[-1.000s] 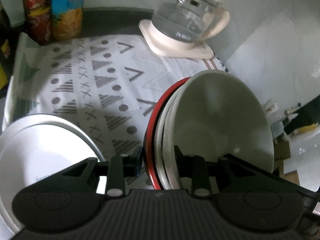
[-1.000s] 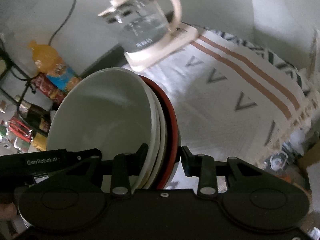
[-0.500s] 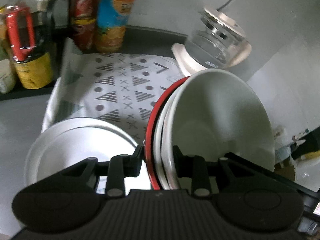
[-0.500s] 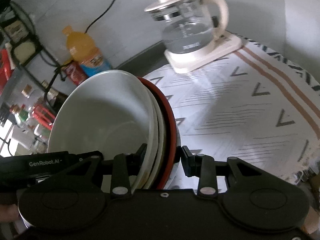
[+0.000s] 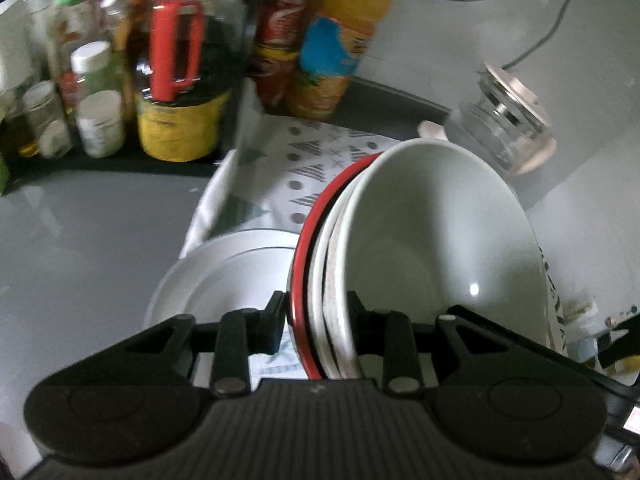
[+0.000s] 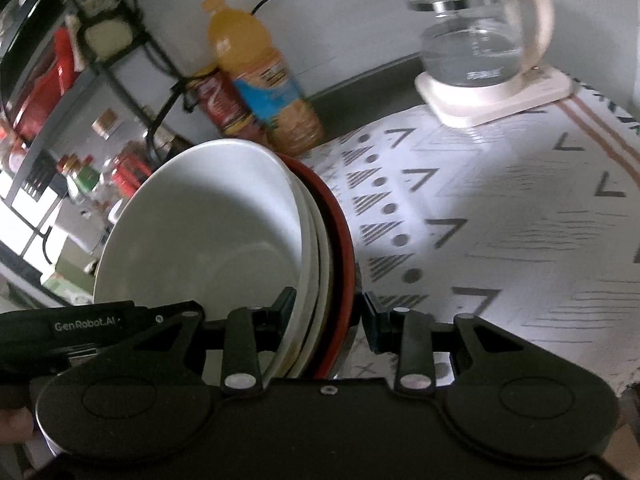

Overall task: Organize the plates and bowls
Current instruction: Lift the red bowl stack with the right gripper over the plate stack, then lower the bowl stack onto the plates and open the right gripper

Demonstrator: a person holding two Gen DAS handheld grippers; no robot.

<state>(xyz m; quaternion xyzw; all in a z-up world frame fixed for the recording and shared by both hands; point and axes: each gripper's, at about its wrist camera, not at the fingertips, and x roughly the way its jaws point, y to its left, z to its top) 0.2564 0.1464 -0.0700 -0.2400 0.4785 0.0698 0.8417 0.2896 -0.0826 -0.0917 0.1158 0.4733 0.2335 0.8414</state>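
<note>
A stack of nested bowls [image 5: 432,248], white ones inside a red-rimmed one [image 5: 308,240], is held up between both grippers. My left gripper [image 5: 316,320] is shut on one side of the stack's rims. My right gripper [image 6: 326,312] is shut on the opposite side of the same stack [image 6: 208,232]. A white plate [image 5: 224,276] lies on the patterned cloth below and left of the stack in the left wrist view.
A glass kettle [image 6: 476,40] on a cream base stands at the back of the patterned cloth [image 6: 500,220]. An orange juice bottle [image 6: 260,72], a red can [image 6: 220,108] and several jars and bottles [image 5: 176,80] crowd the back left on a dark tray.
Both grippers have lifted the bowl stack and swung towards the left; the bottles and jars came into view and the kettle slid to the right.
</note>
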